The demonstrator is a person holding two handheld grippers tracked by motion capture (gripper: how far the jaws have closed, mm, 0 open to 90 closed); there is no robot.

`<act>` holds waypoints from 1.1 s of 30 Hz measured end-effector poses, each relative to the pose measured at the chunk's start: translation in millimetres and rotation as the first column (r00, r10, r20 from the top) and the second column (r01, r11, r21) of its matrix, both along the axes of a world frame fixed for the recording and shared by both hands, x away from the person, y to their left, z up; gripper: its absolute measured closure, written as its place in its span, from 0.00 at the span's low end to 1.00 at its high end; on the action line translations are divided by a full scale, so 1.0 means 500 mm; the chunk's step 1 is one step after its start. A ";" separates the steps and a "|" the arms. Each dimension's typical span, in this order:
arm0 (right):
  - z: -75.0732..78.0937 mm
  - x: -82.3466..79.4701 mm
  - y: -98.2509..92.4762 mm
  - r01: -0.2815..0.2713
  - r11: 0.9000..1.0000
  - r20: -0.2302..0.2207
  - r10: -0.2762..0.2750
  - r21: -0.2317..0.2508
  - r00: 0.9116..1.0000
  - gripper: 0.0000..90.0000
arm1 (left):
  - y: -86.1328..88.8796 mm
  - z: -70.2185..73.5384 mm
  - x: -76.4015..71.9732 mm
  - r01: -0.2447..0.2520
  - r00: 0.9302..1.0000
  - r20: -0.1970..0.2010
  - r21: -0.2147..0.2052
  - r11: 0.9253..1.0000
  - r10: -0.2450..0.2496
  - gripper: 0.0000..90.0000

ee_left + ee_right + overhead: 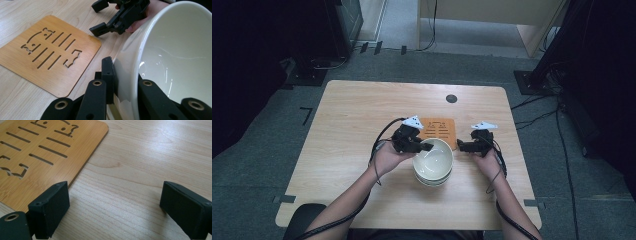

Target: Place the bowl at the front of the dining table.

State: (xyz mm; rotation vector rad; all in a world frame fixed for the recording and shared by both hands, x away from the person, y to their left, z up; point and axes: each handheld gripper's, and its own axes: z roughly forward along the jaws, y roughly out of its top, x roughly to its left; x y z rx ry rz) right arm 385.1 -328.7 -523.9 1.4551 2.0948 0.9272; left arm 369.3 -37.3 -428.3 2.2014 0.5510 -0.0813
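In the high view, a stack of white ceramic bowls (pixel 432 162) stands a little right of the middle of the frame on the pale wooden table (pixel 352 115), close to the person's edge, with the top bowl tilted up on its left side. The left gripper (pixel 428 146) reaches in from the left and is clamped on the rim of that top bowl. In the left gripper view one black jaw lies against the outer wall of the top bowl (pixel 175 57) and the other sits inside it, so the thin wall is pinched between them at the lower middle of the frame. Just behind the bowls in the high view, touching the top of the stack in the picture, lies a flat orange-brown bamboo trivet with cut-out slots (pixel 438 128); it fills the left half of the left gripper view (pixel 50 53) and the upper left corner of the right gripper view (pixel 42 152). The right gripper (pixel 460 147) rests at the right of the bowls, just beside them and apart from them, its jaws pointing left. In the right gripper view its two black jaws stand wide apart at the lower left and lower right, with bare table wood between them. The right gripper also appears at the top of the left gripper view (pixel 98 17), with its jaws spread.
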 end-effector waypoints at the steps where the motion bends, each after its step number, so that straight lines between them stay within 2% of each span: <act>1: 0.000 0.000 0.000 0.001 1.000 0.000 -0.001 0.000 1.000 0.09 | 0.001 0.001 0.000 0.000 1.000 0.001 -0.002 1.000 0.000 0.92; 16: 0.000 0.000 0.000 0.002 1.000 0.001 -0.002 0.001 1.000 0.09 | 0.012 0.016 0.005 0.014 1.000 -0.014 -0.024 1.000 -0.014 0.92; 33: 0.000 -0.001 0.000 0.002 1.000 0.001 -0.002 0.001 1.000 0.09 | 0.032 0.033 0.017 0.000 1.000 -0.028 -0.059 0.998 -0.002 0.92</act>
